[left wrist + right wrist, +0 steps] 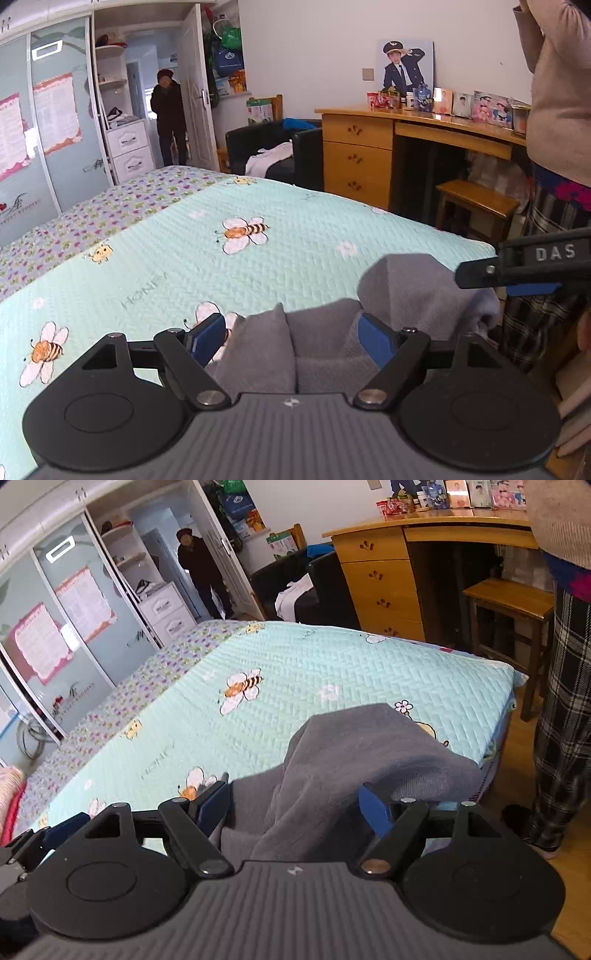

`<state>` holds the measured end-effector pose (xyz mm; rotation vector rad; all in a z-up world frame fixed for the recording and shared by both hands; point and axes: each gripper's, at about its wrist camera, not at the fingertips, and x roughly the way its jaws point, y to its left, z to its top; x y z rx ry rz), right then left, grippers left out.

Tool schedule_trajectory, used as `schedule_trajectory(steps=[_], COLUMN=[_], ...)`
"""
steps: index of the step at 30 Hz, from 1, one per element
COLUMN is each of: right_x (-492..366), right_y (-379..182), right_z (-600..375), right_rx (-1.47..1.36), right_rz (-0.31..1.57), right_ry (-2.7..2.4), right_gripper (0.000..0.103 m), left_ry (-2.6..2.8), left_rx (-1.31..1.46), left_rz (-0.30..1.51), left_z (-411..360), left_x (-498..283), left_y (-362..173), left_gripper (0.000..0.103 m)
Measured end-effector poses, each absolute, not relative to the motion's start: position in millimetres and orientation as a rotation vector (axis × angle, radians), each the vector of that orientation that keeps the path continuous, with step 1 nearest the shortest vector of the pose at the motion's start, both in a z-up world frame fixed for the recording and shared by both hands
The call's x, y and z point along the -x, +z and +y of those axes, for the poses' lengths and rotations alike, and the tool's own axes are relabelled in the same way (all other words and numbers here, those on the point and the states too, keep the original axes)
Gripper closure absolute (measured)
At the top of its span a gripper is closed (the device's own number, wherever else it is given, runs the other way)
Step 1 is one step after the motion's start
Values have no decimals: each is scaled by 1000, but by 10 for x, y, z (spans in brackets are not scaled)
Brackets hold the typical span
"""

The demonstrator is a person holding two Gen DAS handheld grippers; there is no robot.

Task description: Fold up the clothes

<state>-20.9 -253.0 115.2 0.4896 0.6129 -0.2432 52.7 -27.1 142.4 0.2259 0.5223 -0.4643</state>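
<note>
Mint-green quilted bedspread (295, 229), printed with bees, is covering the bed; beyond it we are seeing a wooden desk (369, 122) crowded with photos and packets. A black armchair (277, 147) is holding white cloth. The grey garment (351, 753) is lying bunched at the bed's near corner. The left tool (293, 334) and right tool (295, 806) are standing released, fabric lying loose between their blue pads.

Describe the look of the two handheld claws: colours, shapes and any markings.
Both look alike. The left claw has blue finger pads on black linkage arms with silver pivot pins, two round black discs, and a grey ribbed body bearing a small white emblem. The right claw matches; seen side-on in the left view it shows white "DAS" lettering.
</note>
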Motion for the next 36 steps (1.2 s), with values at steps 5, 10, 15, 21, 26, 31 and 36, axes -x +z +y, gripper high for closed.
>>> schedule_trajectory(steps=[5,10,15,21,26,31,36], right_x=[310,410,459,480,461,395,279], right_y=[1257,1387,1466,1517,1491,1305,773], right_z=[-2372,-2232,-2146,-2061,-2071,-2143,-2469], right_rx=[-441,-404,-380,-372,-377,-393,-464], right_rz=[603,581,567,555,556,572,638], right_ry=[-263,-249,-234,-224,-226,-235,-292], right_gripper=[26,26,26,26,26,26,26], left_ry=[-467,-460,-458,-459,-455,-448,-422], left_rx=[-230,-221,-232,-231,-236,-249,-270], left_rz=[478,438,420,420,446,516,682], left_z=[-188,-86,-56,-64,-85,-111,-158], left_x=[-389,-289,-238,-259,-329,-495,-805], left_y=[1588,1721,1781,1785,1675,1391,738], left_gripper=[21,21,20,20,20,17,18])
